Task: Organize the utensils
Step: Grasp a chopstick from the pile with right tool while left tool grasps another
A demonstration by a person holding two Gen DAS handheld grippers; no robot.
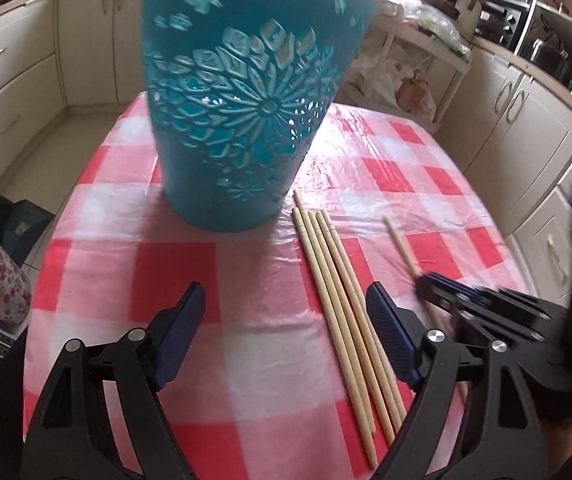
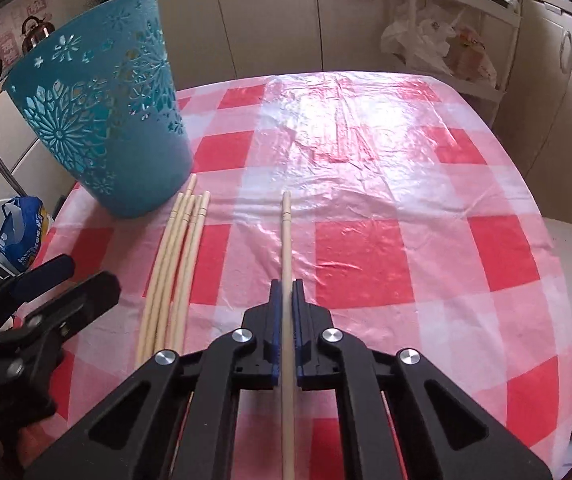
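Note:
A teal perforated cup [image 1: 241,100] stands upright on the red-and-white checked table [image 1: 245,320]; it also shows at the left of the right wrist view [image 2: 105,128]. Several wooden chopsticks [image 1: 338,292] lie side by side just right of the cup's base, seen too in the right wrist view [image 2: 177,256]. My left gripper [image 1: 286,320] is open and empty, low over the table in front of the cup, its right finger beside the chopsticks. My right gripper [image 2: 286,292] is shut on a single chopstick [image 2: 286,236], which points forward along the fingers; that gripper shows in the left wrist view [image 1: 438,284].
Cream kitchen cabinets [image 1: 25,80] surround the table. A white shelf rack with plastic bags [image 2: 446,44] stands beyond the far edge. Bags sit on the floor at the left [image 2: 17,232]. The table's far and right checked cloth [image 2: 386,160] holds nothing else.

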